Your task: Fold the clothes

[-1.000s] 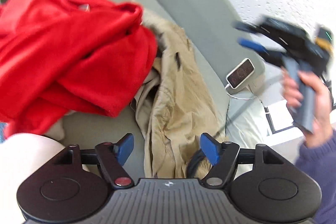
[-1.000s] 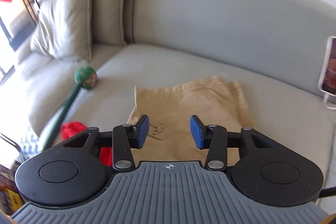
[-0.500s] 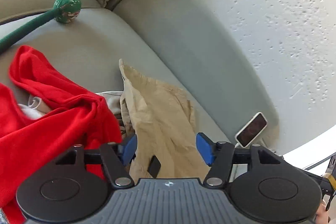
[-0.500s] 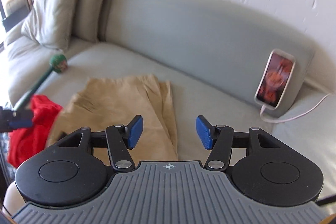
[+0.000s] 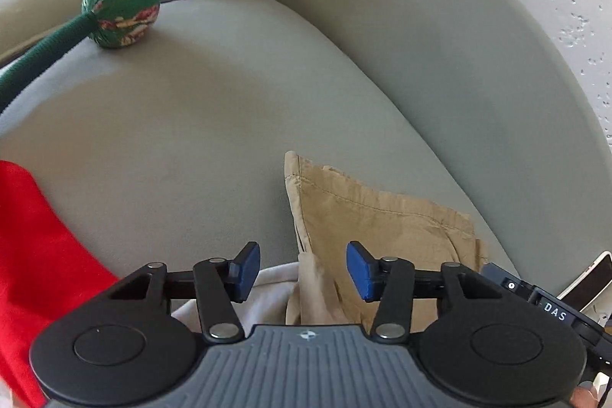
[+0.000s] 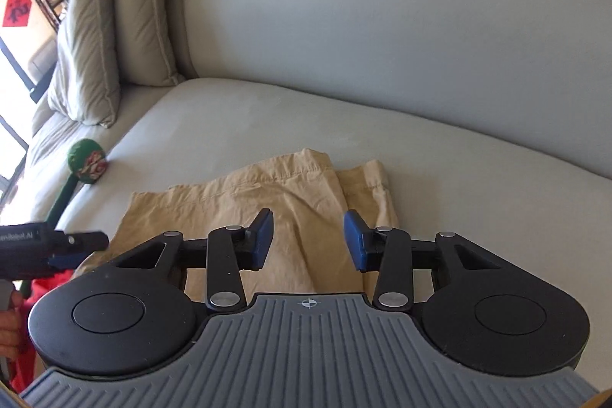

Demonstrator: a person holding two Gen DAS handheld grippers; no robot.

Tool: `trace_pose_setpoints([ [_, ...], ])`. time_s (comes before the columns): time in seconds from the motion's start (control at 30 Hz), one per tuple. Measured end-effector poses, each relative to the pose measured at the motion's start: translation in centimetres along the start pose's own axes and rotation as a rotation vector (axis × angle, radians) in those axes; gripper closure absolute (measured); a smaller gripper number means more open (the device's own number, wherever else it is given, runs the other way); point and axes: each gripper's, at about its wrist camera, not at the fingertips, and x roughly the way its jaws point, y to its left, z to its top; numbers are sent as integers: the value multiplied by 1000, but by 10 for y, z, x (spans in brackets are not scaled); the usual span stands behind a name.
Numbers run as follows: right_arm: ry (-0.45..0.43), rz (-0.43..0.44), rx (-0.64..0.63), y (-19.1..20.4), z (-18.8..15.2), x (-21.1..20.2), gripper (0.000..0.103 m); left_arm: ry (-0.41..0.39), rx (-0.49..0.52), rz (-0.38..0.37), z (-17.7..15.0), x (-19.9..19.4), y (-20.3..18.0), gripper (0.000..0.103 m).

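Tan trousers (image 6: 290,194) lie spread on the grey sofa seat (image 6: 237,117), their leg hems toward the backrest. My right gripper (image 6: 308,239) hovers over the near part of the cloth, jaws closing, pads apart and not pressing on it. In the left wrist view the same tan trousers (image 5: 367,220) run under my left gripper (image 5: 302,268), whose jaws are closing above the left edge of the cloth, with nothing pinched. A red garment (image 5: 34,247) is bunched at the lower left, and a pale cloth (image 5: 267,289) shows under the left fingers.
A green padded ball on a green stick (image 5: 120,12) rests on the seat to the left. Cushions (image 6: 95,37) stand at the sofa's left end. A phone (image 5: 589,278) leans at the right. A person's hand (image 6: 9,320) holds the left gripper body (image 6: 42,247).
Both grippers have dropped closer to the trousers and narrowed. The left view has swung off the red heap to the seat; the right has swung left, losing the phone.
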Motion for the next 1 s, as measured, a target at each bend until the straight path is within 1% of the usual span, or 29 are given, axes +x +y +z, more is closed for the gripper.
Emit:
trace_pose_setpoints([
  [0.1, 14, -35, 2, -4, 7, 27, 59, 11, -7, -23, 6, 15, 8, 57],
  [0.2, 22, -53, -8, -7, 11, 45, 60, 29, 12, -42, 7, 23, 9, 61],
  [0.23, 25, -58, -19, -6, 11, 48, 60, 35, 23, -53, 7, 25, 9, 69],
  [0.27, 18, -65, -35, -5, 11, 50, 63, 38, 34, -64, 7, 26, 8, 94],
  [0.3, -6, -69, -58, -1, 10, 47, 94, 19, 48, -84, 7, 23, 6, 101],
  [0.33, -23, -69, -77, 2, 9, 42, 103, -1, 61, -103, 7, 21, 5, 101],
  [0.47, -155, -132, -136, 14, 1, 5, 103, -72, 130, -175, 9, 7, -7, 102],
  [0.53, -192, -171, -132, 11, 2, -9, 103, -101, 169, -205, 10, 0, -15, 102],
  [0.6, -193, -221, -113, 1, 7, -14, 103, -43, 166, -165, 12, 15, -20, 101],
  [0.67, -151, -283, -101, -7, 13, -4, 102, 13, 160, -123, 14, 29, -24, 100],
  [0.7, -102, -296, -75, -12, 17, 4, 97, 32, 136, -86, 14, 34, -22, 97],
  [0.73, -57, -284, -34, -18, 19, 10, 96, 43, 111, -79, 14, 35, -19, 87],
  [0.77, -36, -264, 9, -23, 19, 9, 94, 45, 89, -103, 13, 30, -17, 72],
  [0.8, -29, -243, 47, -27, 19, 4, 87, 23, 84, -135, 11, 15, -16, 64],
  [0.83, -53, -222, 74, -29, 16, -7, 79, 2, 79, -167, 8, 1, -15, 57],
  [0.87, -79, -206, 93, -30, 13, -21, 60, -20, 74, -199, 6, -14, -13, 57],
  [0.9, -109, -205, 92, -29, 8, -39, 54, -41, 70, -231, 3, -29, -13, 56],
  [0.97, -163, -201, 75, -23, 0, -77, 55, -80, 96, -303, -5, -67, -17, 55],
  [1.0, -184, -192, 71, -21, -4, -97, 55, -91, 125, -329, -13, -86, -22, 53],
])
